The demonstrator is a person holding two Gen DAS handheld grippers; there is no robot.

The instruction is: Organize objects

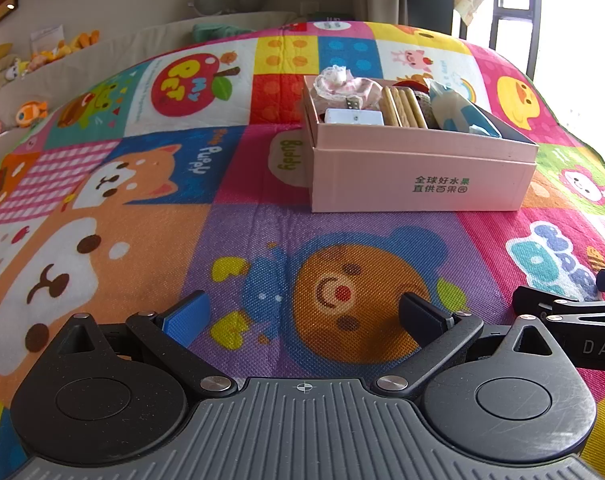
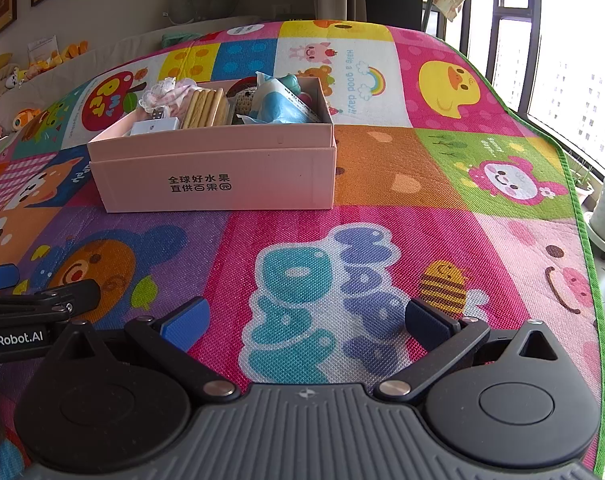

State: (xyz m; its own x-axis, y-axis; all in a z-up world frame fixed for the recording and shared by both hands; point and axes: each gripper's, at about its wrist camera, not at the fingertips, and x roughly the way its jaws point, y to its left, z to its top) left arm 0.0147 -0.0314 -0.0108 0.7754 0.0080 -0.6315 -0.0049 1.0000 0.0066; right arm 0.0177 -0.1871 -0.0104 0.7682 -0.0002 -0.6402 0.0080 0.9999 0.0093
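The left gripper (image 1: 304, 312) had its jaws spread wide with nothing between them, its blue-padded fingers (image 1: 188, 312) poised low over the orange bear printed on the play mat (image 1: 142, 240). The right gripper (image 2: 308, 316) was likewise spread wide and empty, low over the lettered pink square of the mat, and sat just beside the left one, each showing at the edge of the other's view. Both pointed forward toward the pink box (image 1: 418, 176), which rested on the mat ahead of them, well apart from either set of fingers. Inside the box lay a white charger (image 1: 352, 117), a row of biscuits (image 1: 404, 106) standing on edge, a lacy pink cloth (image 1: 342, 84) and a blue and white pack (image 1: 458, 112).
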